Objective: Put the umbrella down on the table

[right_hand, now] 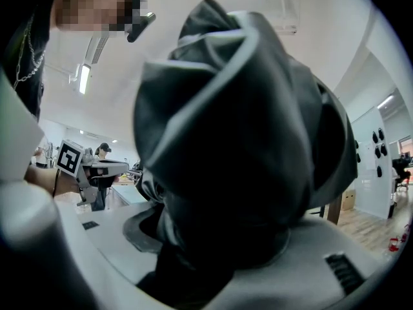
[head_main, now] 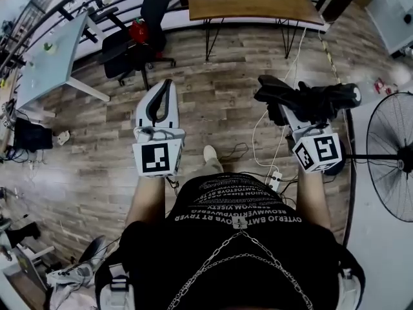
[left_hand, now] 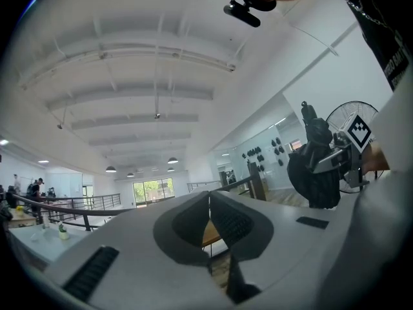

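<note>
A folded black umbrella (head_main: 308, 99) lies crosswise in my right gripper (head_main: 285, 107), whose jaws stand wide and shut on its bunched fabric. In the right gripper view the umbrella (right_hand: 239, 128) fills nearly the whole picture. From the left gripper view the umbrella (left_hand: 315, 173) shows off to the right, held level in the air. My left gripper (head_main: 166, 84) is shut with nothing between its jaws, the tips touching (left_hand: 208, 196). The brown wooden table (head_main: 258, 4) stands ahead across the plank floor, beyond both grippers.
A pale table (head_main: 48, 60) and a black office chair (head_main: 139, 41) stand at the left. A floor fan (head_main: 393, 155) is at the right. White cables and a power strip (head_main: 274, 178) lie on the floor near the person's feet.
</note>
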The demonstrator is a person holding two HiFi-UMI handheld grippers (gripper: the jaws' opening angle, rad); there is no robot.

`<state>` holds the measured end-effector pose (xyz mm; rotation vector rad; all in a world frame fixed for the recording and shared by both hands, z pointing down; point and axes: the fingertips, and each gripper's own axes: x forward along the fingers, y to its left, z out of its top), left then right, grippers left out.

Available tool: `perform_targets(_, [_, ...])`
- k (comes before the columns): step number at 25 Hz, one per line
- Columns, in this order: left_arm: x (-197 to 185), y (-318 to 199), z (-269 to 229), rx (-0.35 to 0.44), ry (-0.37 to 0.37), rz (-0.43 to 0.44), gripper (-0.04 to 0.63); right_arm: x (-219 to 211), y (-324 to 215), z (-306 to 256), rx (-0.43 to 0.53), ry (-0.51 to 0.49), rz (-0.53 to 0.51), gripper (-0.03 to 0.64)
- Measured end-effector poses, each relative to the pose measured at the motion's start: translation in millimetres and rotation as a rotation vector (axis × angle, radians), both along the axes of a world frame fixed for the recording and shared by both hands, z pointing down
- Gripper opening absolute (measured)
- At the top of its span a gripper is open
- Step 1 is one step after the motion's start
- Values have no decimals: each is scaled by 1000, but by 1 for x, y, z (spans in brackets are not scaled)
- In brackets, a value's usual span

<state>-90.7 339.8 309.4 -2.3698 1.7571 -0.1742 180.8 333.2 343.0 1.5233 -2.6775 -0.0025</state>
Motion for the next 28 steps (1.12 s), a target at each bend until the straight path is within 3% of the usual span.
perform_targets(17, [-63,-119,-3,30,3,21,31,-64,-112,-10,-7,-18,-4,270])
perform_targets(28, [-84,-152,16,-3,30,44,31,-81,-125,-4,-40,5,21,271])
